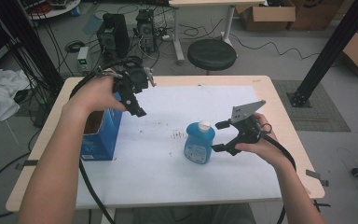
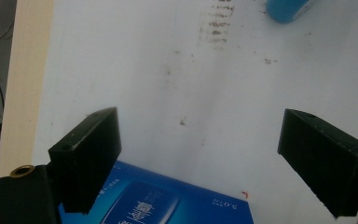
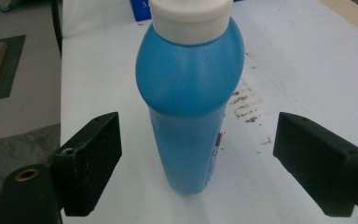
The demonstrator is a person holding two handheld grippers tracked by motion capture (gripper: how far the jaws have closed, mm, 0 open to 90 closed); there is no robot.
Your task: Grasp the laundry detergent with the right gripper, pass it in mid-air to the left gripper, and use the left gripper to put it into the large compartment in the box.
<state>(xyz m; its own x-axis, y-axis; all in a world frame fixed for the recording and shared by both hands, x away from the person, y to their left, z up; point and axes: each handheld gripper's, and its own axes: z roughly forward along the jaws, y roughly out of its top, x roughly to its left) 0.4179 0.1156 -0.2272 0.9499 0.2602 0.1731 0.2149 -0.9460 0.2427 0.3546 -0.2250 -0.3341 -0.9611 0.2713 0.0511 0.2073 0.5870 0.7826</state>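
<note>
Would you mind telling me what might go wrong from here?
1. The bottle is tall, narrow and upright; if one jaw of the open right gripper touches first, it may tip.
2. The left gripper hangs open just above the open blue box; lowering it might knock the box.

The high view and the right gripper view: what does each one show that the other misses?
The high view alone shows the person's forearms, both tongs, the left tongs held above the open blue box, plus the black stool and floor cables beyond the table. The right gripper view alone shows, up close, the right tongs open with the jaws either side of the bottle, not touching it. Both share the blue bottle with its white cap, standing upright on the white table cover, and the dark smudges beside it.
</note>
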